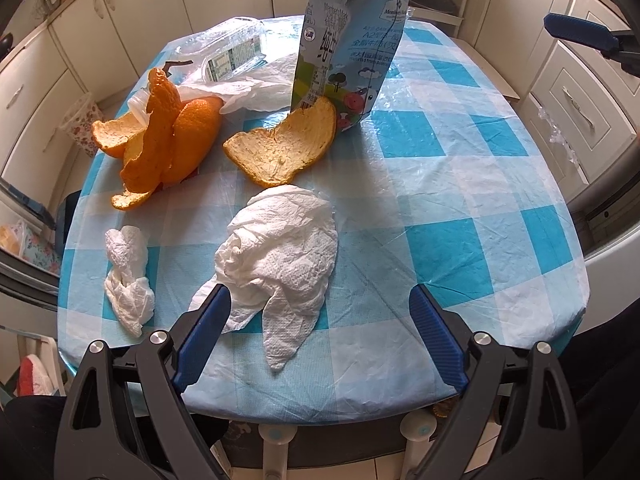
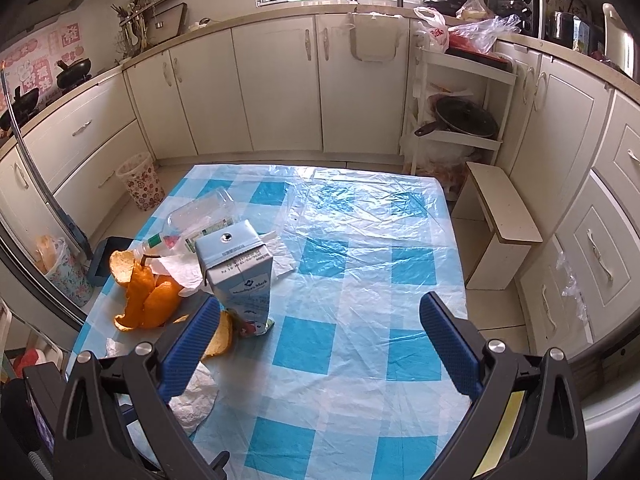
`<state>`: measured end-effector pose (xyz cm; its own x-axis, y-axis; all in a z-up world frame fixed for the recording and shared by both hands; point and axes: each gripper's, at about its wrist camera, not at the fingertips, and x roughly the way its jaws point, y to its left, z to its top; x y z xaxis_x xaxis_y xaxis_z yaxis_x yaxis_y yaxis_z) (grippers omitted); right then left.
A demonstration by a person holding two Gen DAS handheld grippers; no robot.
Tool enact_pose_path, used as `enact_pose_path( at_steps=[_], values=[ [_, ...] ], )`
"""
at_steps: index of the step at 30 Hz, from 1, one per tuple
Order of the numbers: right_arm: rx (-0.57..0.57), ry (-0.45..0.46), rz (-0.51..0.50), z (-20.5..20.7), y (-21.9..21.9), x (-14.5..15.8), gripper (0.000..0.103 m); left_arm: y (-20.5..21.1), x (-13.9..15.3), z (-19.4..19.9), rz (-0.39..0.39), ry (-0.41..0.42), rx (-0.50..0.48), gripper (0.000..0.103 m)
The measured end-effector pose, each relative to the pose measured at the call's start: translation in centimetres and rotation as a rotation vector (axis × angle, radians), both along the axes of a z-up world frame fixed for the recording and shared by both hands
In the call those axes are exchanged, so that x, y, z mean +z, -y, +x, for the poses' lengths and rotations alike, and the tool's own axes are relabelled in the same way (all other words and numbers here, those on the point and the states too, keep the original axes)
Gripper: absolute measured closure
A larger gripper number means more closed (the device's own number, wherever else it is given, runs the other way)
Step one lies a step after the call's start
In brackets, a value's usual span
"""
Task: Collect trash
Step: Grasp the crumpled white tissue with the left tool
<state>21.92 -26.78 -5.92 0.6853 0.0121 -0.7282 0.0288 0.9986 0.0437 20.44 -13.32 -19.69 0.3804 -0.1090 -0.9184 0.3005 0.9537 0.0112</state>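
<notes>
On the blue-checked table (image 1: 460,184) stand a blue milk carton (image 1: 344,52), two orange peels (image 1: 160,136) (image 1: 284,148), a large crumpled tissue (image 1: 280,256), a small crumpled tissue (image 1: 128,276) and a clear plastic bottle (image 1: 228,48) lying on white plastic. My left gripper (image 1: 320,300) is open and empty, low over the table's near edge, with the large tissue between its fingers. My right gripper (image 2: 320,312) is open and empty, high above the table, right of the carton (image 2: 240,272). Its fingertip (image 1: 580,32) shows in the left wrist view.
A floral waste basket (image 2: 140,180) stands on the floor past the table's far left corner. White kitchen cabinets (image 2: 280,80) surround the table. A white step stool (image 2: 500,224) and a shelf rack (image 2: 456,112) with a pan stand to the right.
</notes>
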Motion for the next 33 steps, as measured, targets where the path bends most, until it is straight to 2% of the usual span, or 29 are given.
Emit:
enact_pose_path(
  at_steps=[3,10,15,18,20,23,28,33],
  values=[
    [0.000,-0.023,0.032,0.5,0.0,-0.5,0.007,0.1,-0.3,0.3,0.003,-0.009,0.003,0.016],
    [-0.003,-0.047,0.052,1.5,-0.2,-1.5,0.007,0.0,-0.8,1.1,-0.005,-0.033,0.006,0.025],
    [-0.001,-0.068,0.059,2.4,-0.3,-2.3,0.007,0.1,-1.2,1.6,-0.001,-0.040,0.009,0.039],
    [0.000,-0.083,0.077,3.0,-0.3,-2.7,0.007,-0.1,-1.0,1.9,-0.002,-0.033,0.016,0.053],
    [0.001,-0.085,0.072,3.2,-0.4,-2.8,0.007,-0.2,-0.9,2.3,-0.009,-0.033,0.019,0.067],
    [0.003,-0.093,0.078,3.6,-0.4,-3.0,0.007,-0.3,-0.8,2.7,-0.026,-0.040,0.025,0.078],
    [0.008,-0.104,0.078,4.4,-0.6,-3.4,0.007,-0.7,-0.6,3.6,-0.053,-0.049,0.046,0.088],
    [0.010,-0.125,0.076,5.6,-1.0,-4.2,0.007,-1.4,-0.2,4.3,-0.072,-0.038,0.073,0.091]
  ],
)
